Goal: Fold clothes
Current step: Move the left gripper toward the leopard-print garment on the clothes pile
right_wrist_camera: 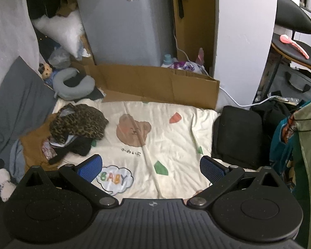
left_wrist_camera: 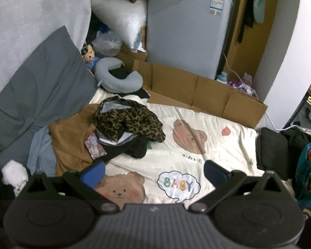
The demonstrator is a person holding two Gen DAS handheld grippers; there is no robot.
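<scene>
Clothes [left_wrist_camera: 122,128] lie in one loose heap on the left side of the bed sheet [left_wrist_camera: 197,161], near the grey pillow [left_wrist_camera: 37,87] and well apart from both of my tools. On top of the heap I see a leopard-print piece [left_wrist_camera: 130,120]; under it there is a brown piece [left_wrist_camera: 70,141], a black piece [left_wrist_camera: 132,147], a blue-grey one [left_wrist_camera: 41,151] at the left edge and some smaller patterned cloth. I count at least five pieces, but they overlap, so the exact number I cannot tell. None of them lies flat or squared; all are crumpled. On the right edge of the bed one black stack [right_wrist_camera: 236,134] sits with straight sides. Whether it is folded clothing or a cushion, I cannot say.

I judge that the cloth is light, soft and limp. It will sag and slide when I lift it, and one pinch may drag a neighbour piece along. The best hold, I think, is on a free hem or a corner of the leopard piece, because it lies uppermost.

My left gripper [left_wrist_camera: 153,172] is spread wide and holds nothing. My right gripper [right_wrist_camera: 151,168] is also spread wide and holds nothing. That makes two tools, both hovering over the bare middle of the sheet.
</scene>
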